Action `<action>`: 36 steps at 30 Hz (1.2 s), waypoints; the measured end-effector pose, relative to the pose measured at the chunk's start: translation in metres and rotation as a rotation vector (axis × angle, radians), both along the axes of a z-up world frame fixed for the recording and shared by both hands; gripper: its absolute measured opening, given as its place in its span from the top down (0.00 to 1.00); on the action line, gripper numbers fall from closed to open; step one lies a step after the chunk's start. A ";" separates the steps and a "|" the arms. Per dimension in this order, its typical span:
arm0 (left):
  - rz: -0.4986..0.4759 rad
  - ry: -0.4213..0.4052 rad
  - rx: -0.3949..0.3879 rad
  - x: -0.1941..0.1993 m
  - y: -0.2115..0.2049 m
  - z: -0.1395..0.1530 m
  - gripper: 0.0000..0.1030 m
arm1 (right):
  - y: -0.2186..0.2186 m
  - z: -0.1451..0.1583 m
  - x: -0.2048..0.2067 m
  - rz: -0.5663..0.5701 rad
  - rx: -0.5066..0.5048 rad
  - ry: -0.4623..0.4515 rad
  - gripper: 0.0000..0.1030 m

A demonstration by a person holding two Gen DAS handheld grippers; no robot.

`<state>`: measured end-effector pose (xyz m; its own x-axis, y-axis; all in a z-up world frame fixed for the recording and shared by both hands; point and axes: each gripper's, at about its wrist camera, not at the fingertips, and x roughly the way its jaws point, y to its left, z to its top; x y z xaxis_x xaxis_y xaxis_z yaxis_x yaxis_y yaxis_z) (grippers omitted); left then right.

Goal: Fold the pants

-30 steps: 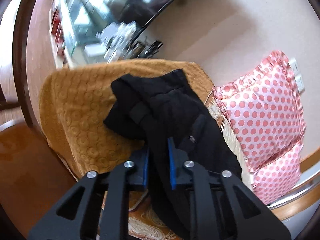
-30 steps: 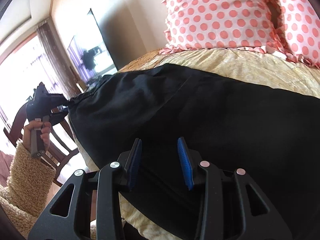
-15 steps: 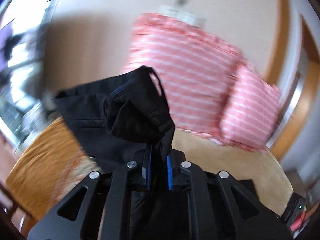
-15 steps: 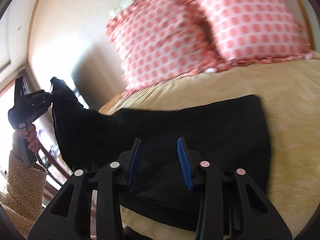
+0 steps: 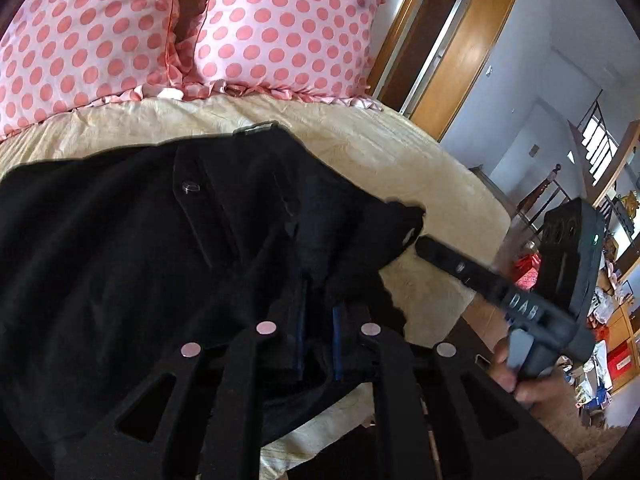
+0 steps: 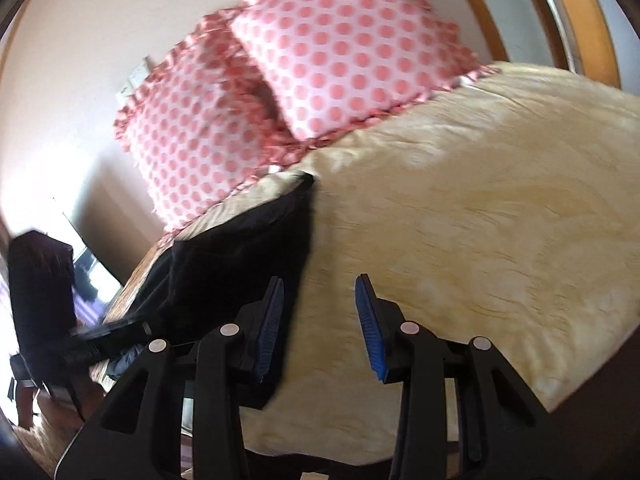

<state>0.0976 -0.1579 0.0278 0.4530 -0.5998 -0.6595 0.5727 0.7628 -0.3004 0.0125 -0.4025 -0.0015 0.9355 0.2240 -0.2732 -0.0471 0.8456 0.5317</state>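
Observation:
The black pants [image 5: 132, 248] lie folded over on the yellow bedspread [image 5: 360, 148], their button and waistband facing up. My left gripper [image 5: 318, 336] is shut on a bunched part of the pants fabric near the bed's front edge. My right gripper [image 6: 320, 320] is open and empty, hovering over the bedspread [image 6: 480, 220] just right of the pants' edge [image 6: 248, 248]. It also shows in the left wrist view [image 5: 500, 292], to the right of the pants and pointing at them.
Two pink polka-dot pillows [image 5: 160, 28] stand at the head of the bed and also show in the right wrist view [image 6: 320, 52]. A wooden door [image 5: 460, 40] and cluttered shelves [image 5: 612, 320] lie beyond the bed's right side.
My left gripper has carried the pants end over from the far left and laid it down on the rest of the pants. My right gripper has moved right, off the pants.

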 end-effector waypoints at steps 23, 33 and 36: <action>0.027 -0.322 -0.011 -0.076 0.043 0.045 0.05 | 0.021 0.045 -0.020 -0.018 -0.076 -0.158 0.62; 0.432 -0.279 0.222 -0.026 0.097 0.012 0.02 | 0.130 0.057 0.034 0.167 -0.384 -0.098 0.61; 0.432 -0.215 0.301 -0.023 0.098 -0.010 0.02 | 0.133 0.037 0.046 0.146 -0.408 0.039 0.57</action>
<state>0.0749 -0.0601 0.0181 0.7585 -0.1303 -0.6386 0.2137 0.9754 0.0549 0.0586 -0.2697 0.0351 0.8893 0.2191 -0.4013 -0.1678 0.9729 0.1593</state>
